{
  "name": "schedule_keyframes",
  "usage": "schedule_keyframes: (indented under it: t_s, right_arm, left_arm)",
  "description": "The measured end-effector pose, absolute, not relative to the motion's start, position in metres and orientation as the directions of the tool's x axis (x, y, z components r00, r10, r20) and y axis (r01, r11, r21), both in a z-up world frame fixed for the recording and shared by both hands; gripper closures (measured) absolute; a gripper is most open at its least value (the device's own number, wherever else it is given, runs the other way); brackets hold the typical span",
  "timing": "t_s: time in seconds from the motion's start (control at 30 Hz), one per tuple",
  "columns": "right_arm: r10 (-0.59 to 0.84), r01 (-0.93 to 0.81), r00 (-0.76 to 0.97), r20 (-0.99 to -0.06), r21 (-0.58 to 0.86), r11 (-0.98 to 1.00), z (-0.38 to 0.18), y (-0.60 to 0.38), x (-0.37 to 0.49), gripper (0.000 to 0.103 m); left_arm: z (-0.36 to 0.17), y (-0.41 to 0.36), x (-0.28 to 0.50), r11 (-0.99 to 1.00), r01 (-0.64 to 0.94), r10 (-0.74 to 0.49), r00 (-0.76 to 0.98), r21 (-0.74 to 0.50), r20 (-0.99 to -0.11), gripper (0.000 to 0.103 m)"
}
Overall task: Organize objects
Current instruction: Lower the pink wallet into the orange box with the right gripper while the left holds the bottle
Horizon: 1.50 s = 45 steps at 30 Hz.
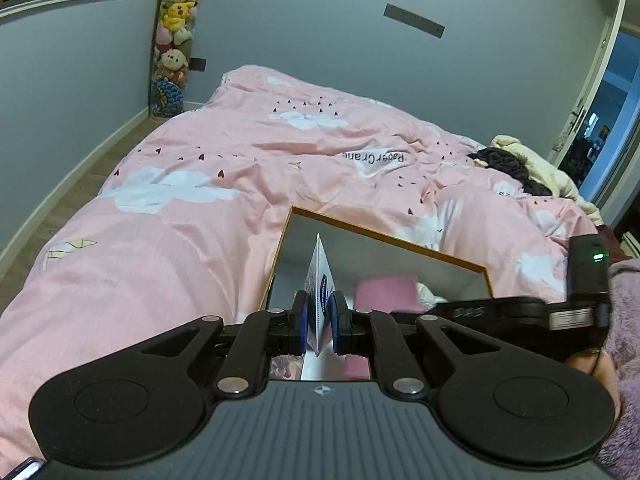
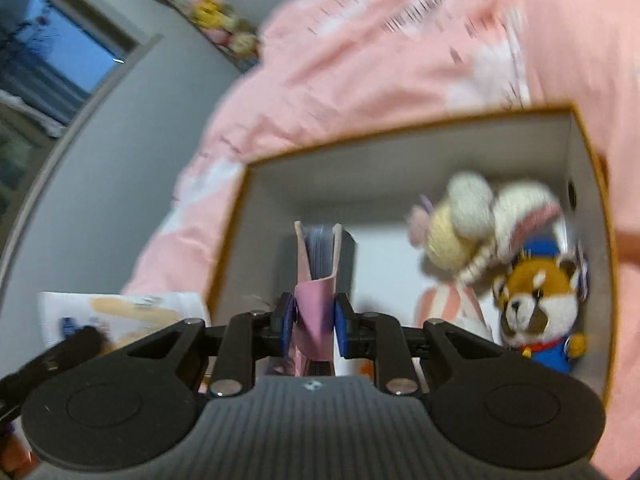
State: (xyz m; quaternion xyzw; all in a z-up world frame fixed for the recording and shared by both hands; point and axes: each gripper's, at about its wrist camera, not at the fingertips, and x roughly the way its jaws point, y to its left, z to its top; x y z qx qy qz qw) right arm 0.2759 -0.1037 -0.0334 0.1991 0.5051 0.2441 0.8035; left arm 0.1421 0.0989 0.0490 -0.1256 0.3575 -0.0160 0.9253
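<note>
My left gripper [image 1: 320, 322] is shut on a thin white packet with blue print [image 1: 318, 280], held edge-on above the near corner of an open cardboard box [image 1: 384, 236] that rests on the pink bed. My right gripper [image 2: 311, 320] is shut on a pink-covered booklet [image 2: 320, 264] with its page edges showing, held over the same box [image 2: 360, 168]. Inside the box lie a red-panda plush in blue clothes [image 2: 536, 308] and a cream doll with braids [image 2: 472, 224]. The white packet [image 2: 120, 316] shows blurred at the left of the right wrist view.
A pink duvet with white clouds [image 1: 240, 160] covers the bed. Dark and cream clothes [image 1: 516, 164] are piled at its far right. A tall column of plush toys [image 1: 174, 36] stands in the corner. An open door [image 1: 600, 100] is at the right. A person's purple fleece sleeve [image 1: 628, 320] holds the right gripper.
</note>
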Motion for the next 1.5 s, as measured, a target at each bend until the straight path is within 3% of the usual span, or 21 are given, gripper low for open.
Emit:
schedule_keyframes:
  t_s: [0.33, 0.8, 1.23, 1.5]
  right_arm:
    - [0.570, -0.017, 0.168, -0.804, 0.576, 0.818, -0.088, -0.090, 0.298, 0.080]
    - [0.561, -0.112, 0.072, -0.825, 0.552, 0.826, -0.085, -0.075, 0.306, 0.080]
    - [0.609, -0.066, 0.014, -0.793, 0.607, 0.792, -0.090, -0.081, 0.321, 0.080]
    - [0.530, -0.369, -0.070, -0.845, 0.515, 0.774, -0.054, -0.062, 0.325, 0.080]
  left_arm:
    - [0.030, 0.103, 0.164, 0.963, -0.072, -0.132, 0.713, -0.259, -0.688, 0.091]
    - [0.020, 0.112, 0.171, 0.954, -0.098, -0.136, 0.702, -0.283, -0.700, 0.091]
    - [0.019, 0.117, 0.170, 0.950, -0.117, -0.127, 0.702, -0.290, -0.700, 0.091]
    - [0.020, 0.118, 0.170, 0.948, -0.118, -0.129, 0.707, -0.296, -0.696, 0.091]
